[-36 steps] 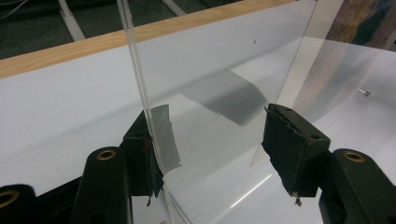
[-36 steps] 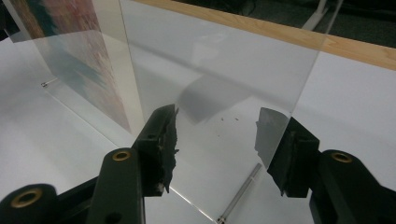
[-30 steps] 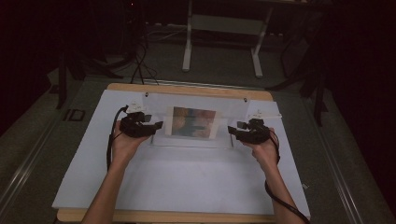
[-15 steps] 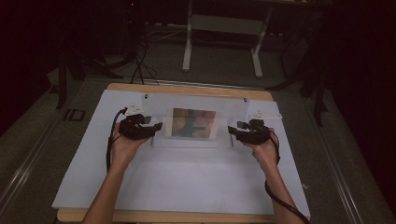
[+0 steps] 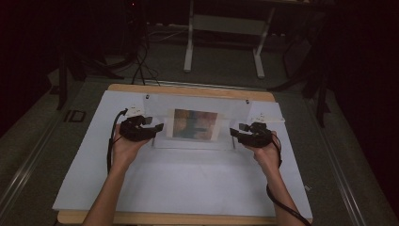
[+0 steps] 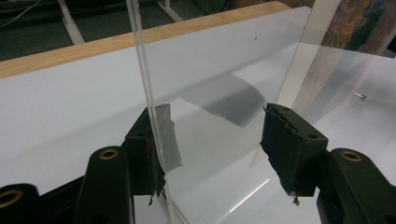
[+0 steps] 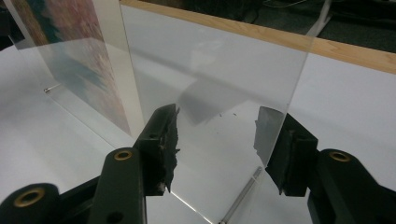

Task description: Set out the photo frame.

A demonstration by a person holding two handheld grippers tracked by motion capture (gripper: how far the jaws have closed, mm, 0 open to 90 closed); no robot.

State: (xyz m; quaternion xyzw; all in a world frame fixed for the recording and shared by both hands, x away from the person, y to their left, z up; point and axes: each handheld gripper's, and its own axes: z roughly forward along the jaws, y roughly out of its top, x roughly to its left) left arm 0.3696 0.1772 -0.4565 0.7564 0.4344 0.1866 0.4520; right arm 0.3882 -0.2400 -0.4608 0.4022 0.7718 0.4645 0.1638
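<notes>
A clear plastic picture frame [image 5: 195, 126] with a colourful picture inside stands on the white sheet over the wooden bench [image 5: 188, 89], right between the two grippers. The left gripper [image 6: 212, 140] has its fingers [image 6: 289, 149] spread wide, and the left edge of the clear frame stands between them, close against one finger, not squeezed. The right gripper [image 7: 217, 140] also has its fingers [image 7: 161, 140] spread apart, with the frame's right edge between them, not pinched. The frame looks stiff, smooth and slippery, and fairly light. It could scratch or crack if dropped. I think the best spots to hold are the bare clear side edges, low down, away from the picture.
</notes>
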